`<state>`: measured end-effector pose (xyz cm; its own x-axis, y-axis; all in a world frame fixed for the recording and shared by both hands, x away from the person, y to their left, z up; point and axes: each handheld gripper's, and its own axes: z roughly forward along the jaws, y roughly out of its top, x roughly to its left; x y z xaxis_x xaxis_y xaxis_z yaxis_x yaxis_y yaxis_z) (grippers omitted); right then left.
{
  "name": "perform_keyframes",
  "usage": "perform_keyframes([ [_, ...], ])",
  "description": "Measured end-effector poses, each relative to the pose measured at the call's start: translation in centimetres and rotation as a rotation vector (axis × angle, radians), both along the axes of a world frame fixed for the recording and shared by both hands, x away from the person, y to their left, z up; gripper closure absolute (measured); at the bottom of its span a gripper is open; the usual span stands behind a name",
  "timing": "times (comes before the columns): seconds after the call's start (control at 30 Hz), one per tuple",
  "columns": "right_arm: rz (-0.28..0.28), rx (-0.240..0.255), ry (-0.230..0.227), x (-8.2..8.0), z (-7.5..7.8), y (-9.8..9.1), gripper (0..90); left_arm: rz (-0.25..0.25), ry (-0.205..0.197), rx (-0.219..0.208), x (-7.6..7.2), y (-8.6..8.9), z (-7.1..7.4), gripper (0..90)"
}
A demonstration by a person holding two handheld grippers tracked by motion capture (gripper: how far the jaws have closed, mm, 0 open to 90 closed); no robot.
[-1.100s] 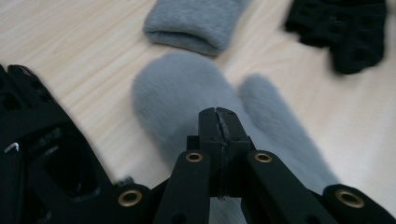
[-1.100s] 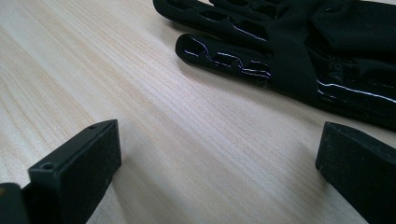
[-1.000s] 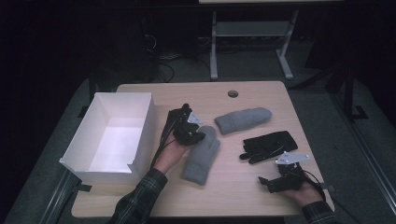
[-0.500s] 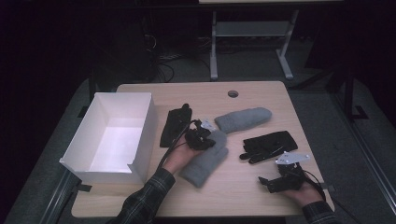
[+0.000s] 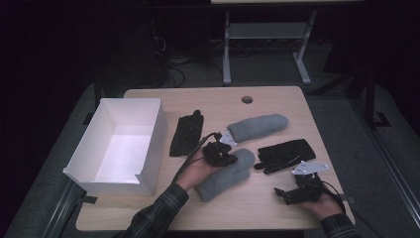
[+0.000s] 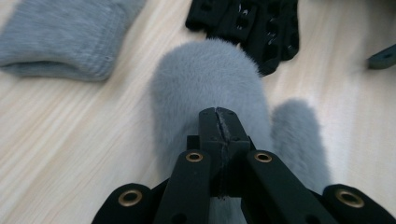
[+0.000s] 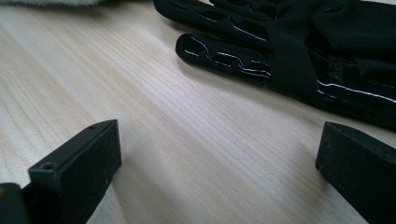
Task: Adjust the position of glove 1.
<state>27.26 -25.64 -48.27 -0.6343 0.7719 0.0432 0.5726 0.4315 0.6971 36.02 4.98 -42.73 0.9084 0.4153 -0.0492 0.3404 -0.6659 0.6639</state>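
While the left gripper (image 5: pixel 220 152) hangs over the furry grey mitten (image 5: pixel 225 173), its jaws are pressed together, pinching nothing. The right gripper (image 5: pixel 289 192) rests on the table (image 5: pixel 257 210), jaws spread, near the black glove (image 5: pixel 285 154).

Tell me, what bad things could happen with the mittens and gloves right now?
1. The left gripper has its jaws shut over the fluffy grey mitten. If it caught only the fur, the mitten might slip out when lifted.
2. A black glove lies right beside that mitten, so dragging the mitten could push the glove.
3. The right gripper rests open, low over the table by that glove, and could scrape the wood going forward.
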Motion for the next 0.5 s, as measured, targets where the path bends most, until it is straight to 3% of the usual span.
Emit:
perform_keyframes([
  [0.13,0.000,0.000,0.001,0.0,0.0,0.0,0.0,0.030,0.004,-0.015,-1.3,2.4,0.3,89.4],
  [0.2,-0.001,0.000,0.001,0.0,0.0,0.0,0.0,0.042,0.037,-0.044,-1.8,3.4,-0.1,89.4],
  [0.3,0.000,0.000,0.001,0.0,0.0,0.0,0.0,0.032,0.047,0.016,-2.3,3.6,-1.5,89.4],
  [0.37,-0.001,0.000,0.001,0.0,0.0,0.0,0.0,0.038,0.061,0.016,-2.7,3.3,-2.2,89.6],
  [0.5,-0.001,0.000,0.001,0.0,0.0,0.0,0.0,0.028,0.046,0.058,-3.8,2.6,-2.0,89.7],
])
